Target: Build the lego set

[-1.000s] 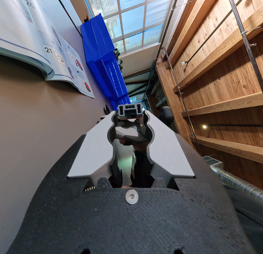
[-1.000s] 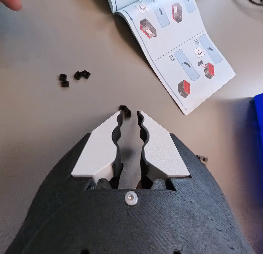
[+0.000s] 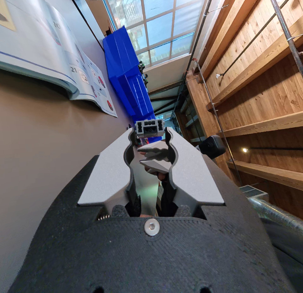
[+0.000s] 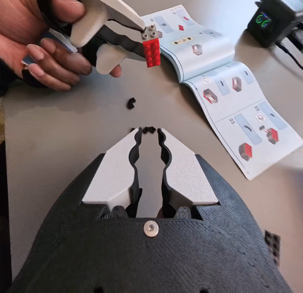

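A: What does the left wrist view show?
B: The left gripper (image 3: 150, 129) is up off the table (image 3: 41, 145). Its 2 fingers squeeze a small lego build (image 3: 149, 129) at their tips. We see the build's grey underside. The booklet (image 3: 49, 58) lies open on the table, and a blue bin (image 3: 126, 75) stands past it. The right gripper (image 3: 139, 151) shows farther off, between the fingers.

A: And the right wrist view?
B: The right gripper (image 4: 148, 129) is low over the table (image 4: 65, 129). Its fingers are apart and hold nothing. Tiny black pieces (image 4: 148, 129) lie just past the tips. 1 more black piece (image 4: 131, 103) lies a bit farther. A hand (image 4: 41, 39) holds the left gripper (image 4: 142, 37) up high. The build (image 4: 151, 46) in it is grey on top and red below. The booklet (image 4: 229, 88) lies open on the right. A black box (image 4: 272, 21) sits in the far corner.
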